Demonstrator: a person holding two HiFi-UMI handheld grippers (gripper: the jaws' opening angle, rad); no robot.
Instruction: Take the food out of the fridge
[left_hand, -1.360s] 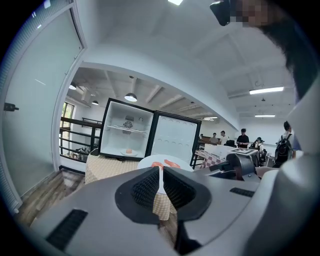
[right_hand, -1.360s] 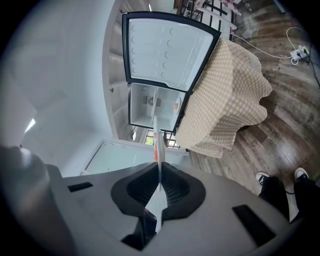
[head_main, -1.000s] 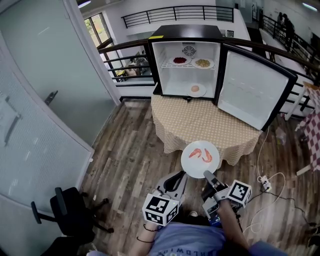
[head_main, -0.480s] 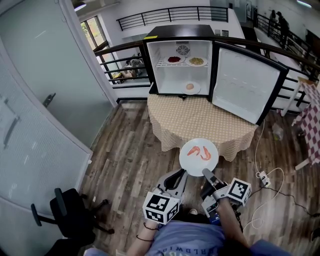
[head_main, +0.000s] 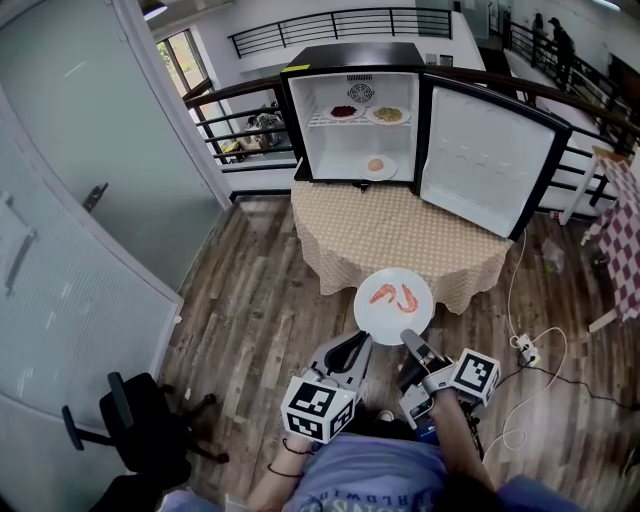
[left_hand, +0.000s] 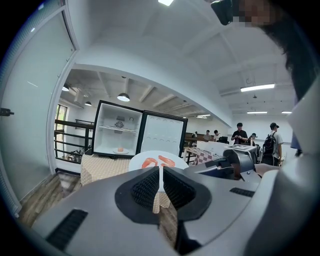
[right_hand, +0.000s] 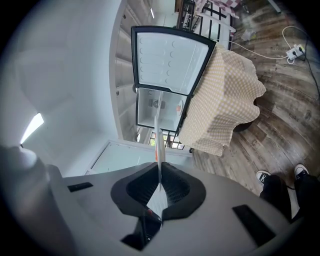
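Note:
A white plate with two shrimps (head_main: 393, 305) hangs over the wooden floor just in front of the round checked table (head_main: 400, 235). My left gripper (head_main: 365, 341) is shut on its near-left rim, my right gripper (head_main: 405, 338) shut on its near-right rim. In the left gripper view the plate (left_hand: 157, 161) sits flat between the closed pads of the left gripper (left_hand: 160, 182). The right gripper view shows the plate (right_hand: 158, 135) edge-on, clamped in the right gripper (right_hand: 160, 180). The open fridge (head_main: 350, 62) on the table holds a red dish (head_main: 343, 112), a yellow dish (head_main: 388, 114) and a bun on a plate (head_main: 376, 166).
The fridge door (head_main: 490, 160) stands swung out to the right over the table. A glass partition (head_main: 90, 200) runs along the left, with a black office chair (head_main: 140, 430) below it. A power strip and cable (head_main: 527, 350) lie on the floor at right.
Both grippers and the shrimp plate have drifted slightly back from the table edge. The grip on the plate is the same.

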